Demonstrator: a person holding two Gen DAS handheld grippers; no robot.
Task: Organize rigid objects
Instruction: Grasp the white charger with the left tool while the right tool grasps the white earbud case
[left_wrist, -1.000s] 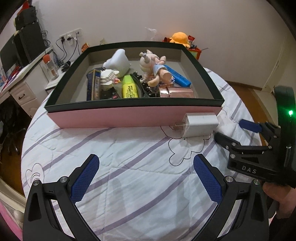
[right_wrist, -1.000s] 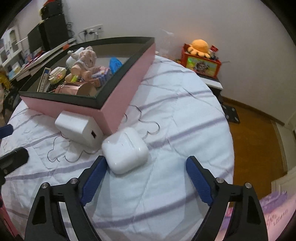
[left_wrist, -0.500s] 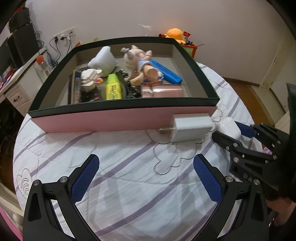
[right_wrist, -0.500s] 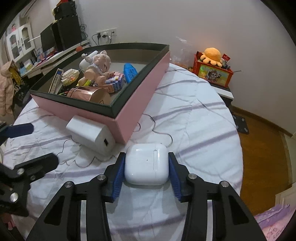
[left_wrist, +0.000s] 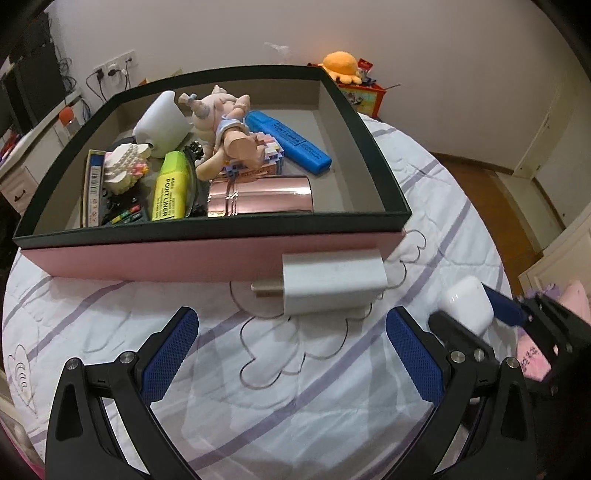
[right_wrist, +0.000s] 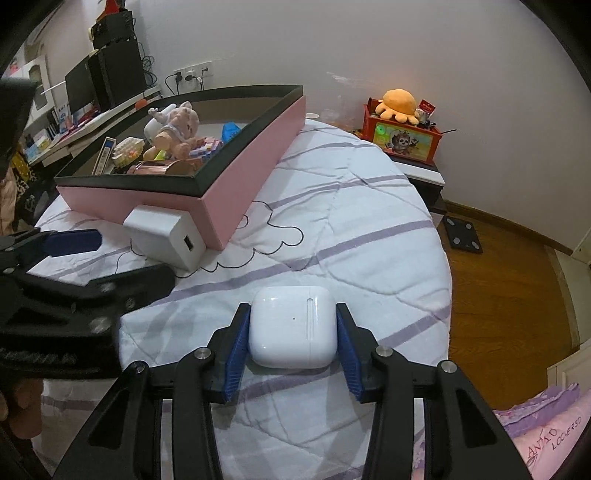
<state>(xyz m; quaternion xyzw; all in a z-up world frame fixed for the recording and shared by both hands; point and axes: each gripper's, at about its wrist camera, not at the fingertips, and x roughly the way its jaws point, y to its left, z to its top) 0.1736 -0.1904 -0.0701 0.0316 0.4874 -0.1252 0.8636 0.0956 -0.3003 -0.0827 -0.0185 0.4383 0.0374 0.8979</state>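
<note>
Earbud case (right_wrist: 292, 328) sits pinched between the blue pads of the right gripper (right_wrist: 291, 332), whose jaws have just closed in on it, over the striped white bedsheet (right_wrist: 351, 221). Left gripper (left_wrist: 291, 354) hovers with jaws spread wide and nothing between them, just short of the white charger (left_wrist: 332, 284), which lies touching the pink box (left_wrist: 184, 258) full of toys and markers.

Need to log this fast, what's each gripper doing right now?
Left gripper: open, holding nothing.
Right gripper: closed on the white earbud case.
</note>
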